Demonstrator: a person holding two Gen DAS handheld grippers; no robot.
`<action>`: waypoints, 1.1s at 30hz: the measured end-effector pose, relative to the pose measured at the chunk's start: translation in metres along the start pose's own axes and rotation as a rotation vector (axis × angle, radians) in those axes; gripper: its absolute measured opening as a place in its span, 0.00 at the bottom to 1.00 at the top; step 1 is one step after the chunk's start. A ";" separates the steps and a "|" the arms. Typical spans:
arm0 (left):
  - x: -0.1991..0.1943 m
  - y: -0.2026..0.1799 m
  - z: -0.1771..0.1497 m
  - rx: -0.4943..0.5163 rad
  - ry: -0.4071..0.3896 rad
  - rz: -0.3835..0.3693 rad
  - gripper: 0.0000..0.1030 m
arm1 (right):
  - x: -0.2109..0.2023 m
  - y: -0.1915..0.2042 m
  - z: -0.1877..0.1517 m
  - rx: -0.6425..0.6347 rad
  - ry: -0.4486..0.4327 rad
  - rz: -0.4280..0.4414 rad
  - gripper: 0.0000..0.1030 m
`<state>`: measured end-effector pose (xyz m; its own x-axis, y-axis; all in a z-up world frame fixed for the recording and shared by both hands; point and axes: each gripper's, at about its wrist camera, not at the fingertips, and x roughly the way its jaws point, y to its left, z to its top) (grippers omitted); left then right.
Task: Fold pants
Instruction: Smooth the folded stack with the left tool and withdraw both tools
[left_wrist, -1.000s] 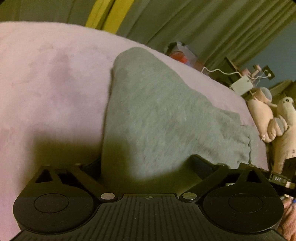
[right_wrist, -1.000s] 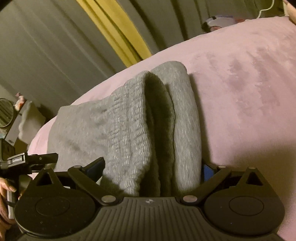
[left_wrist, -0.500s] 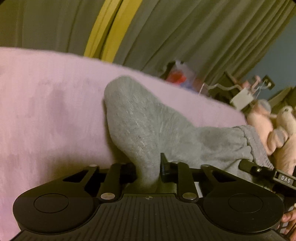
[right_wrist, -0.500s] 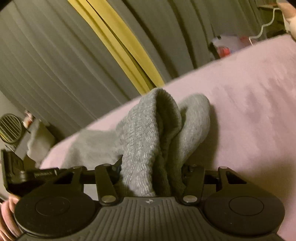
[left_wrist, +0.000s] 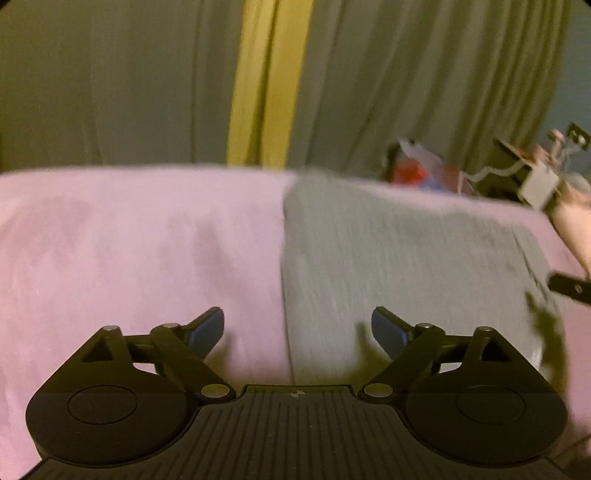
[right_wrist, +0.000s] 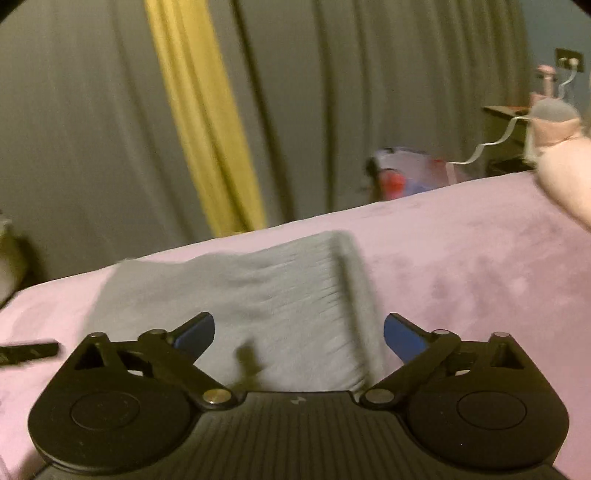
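Observation:
The grey pants (left_wrist: 406, 258) lie folded in a flat rectangle on the pink bed cover (left_wrist: 129, 251). My left gripper (left_wrist: 297, 321) hovers above their left edge, its jaws opening wide with nothing between the blue pads. In the right wrist view the pants (right_wrist: 258, 288) show their ribbed end towards me. My right gripper (right_wrist: 299, 325) hangs over that end, jaws also opening, free of the cloth. A finger of the right gripper (left_wrist: 569, 288) pokes in at the right edge of the left wrist view, and a finger of the left gripper (right_wrist: 29, 350) at the left edge of the right wrist view.
Grey curtains (left_wrist: 406, 92) with a yellow strip (left_wrist: 262, 85) hang behind the bed. Beyond the far edge are a red and blue bundle (right_wrist: 402, 173), a dark shelf (right_wrist: 506, 122) with a white cable, and a pink plush toy (right_wrist: 561, 170) at the right.
Half a second ago both grippers were shut on bunched, lifted pants fabric. Both have since let go and risen, and the pants now lie flat.

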<state>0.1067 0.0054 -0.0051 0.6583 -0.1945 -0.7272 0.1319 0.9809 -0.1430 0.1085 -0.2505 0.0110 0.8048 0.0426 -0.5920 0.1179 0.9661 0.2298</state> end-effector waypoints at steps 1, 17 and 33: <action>0.003 0.000 -0.011 0.000 0.020 0.011 0.92 | 0.002 0.003 -0.007 -0.025 0.018 0.005 0.96; -0.011 -0.037 -0.059 0.086 0.069 -0.003 0.92 | 0.001 0.011 -0.059 0.013 0.019 -0.185 0.96; -0.018 0.008 -0.051 -0.150 0.116 0.187 0.99 | -0.004 -0.005 -0.064 0.062 -0.032 -0.176 0.96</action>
<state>0.0579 0.0168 -0.0276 0.5701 -0.0169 -0.8214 -0.1012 0.9907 -0.0906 0.0676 -0.2391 -0.0366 0.7865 -0.1347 -0.6027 0.2933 0.9403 0.1726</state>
